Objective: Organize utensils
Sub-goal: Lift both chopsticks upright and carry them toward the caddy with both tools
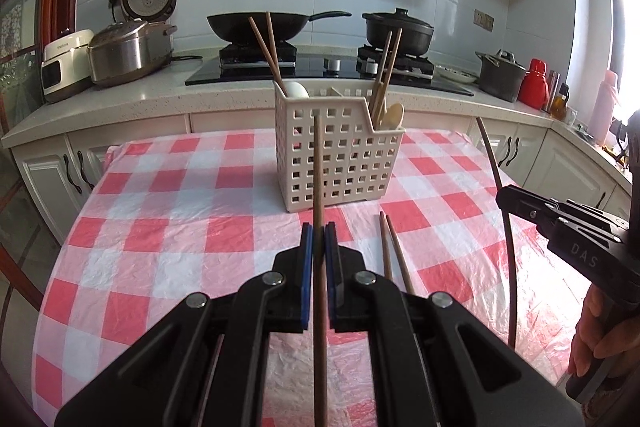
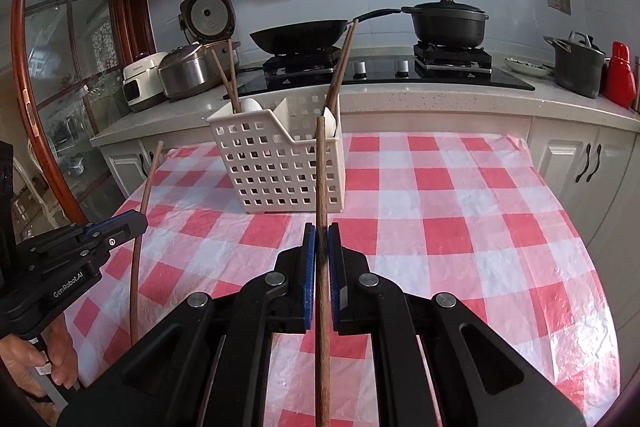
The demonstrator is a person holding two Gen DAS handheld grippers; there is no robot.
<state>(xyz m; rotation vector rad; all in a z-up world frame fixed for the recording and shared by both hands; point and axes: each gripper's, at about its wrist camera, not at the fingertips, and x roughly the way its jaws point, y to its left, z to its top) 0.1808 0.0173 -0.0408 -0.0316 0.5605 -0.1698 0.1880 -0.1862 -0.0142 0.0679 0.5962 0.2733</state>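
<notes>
A white perforated utensil basket (image 1: pixel 336 163) stands on the checked table and also shows in the right wrist view (image 2: pixel 276 167). It holds several chopsticks (image 1: pixel 266 51) and pale spoons (image 1: pixel 394 115). My left gripper (image 1: pixel 319 233) is shut on a brown chopstick (image 1: pixel 318 167), held upright in front of the basket. My right gripper (image 2: pixel 321 233) is shut on another brown chopstick (image 2: pixel 321 167), to the right of the basket. Two loose chopsticks (image 1: pixel 394 251) lie on the table right of my left gripper. Each gripper shows in the other's view (image 1: pixel 560 223) (image 2: pixel 80 243).
The red-and-white checked tablecloth (image 1: pixel 180 219) covers the table. Behind it runs a counter (image 1: pixel 160 91) with a stove, a wok (image 1: pixel 260 25), black pots (image 1: pixel 398 29), rice cookers (image 1: pixel 128 51) and a red flask (image 1: pixel 534 85). White cabinets (image 2: pixel 580 163) stand to the right.
</notes>
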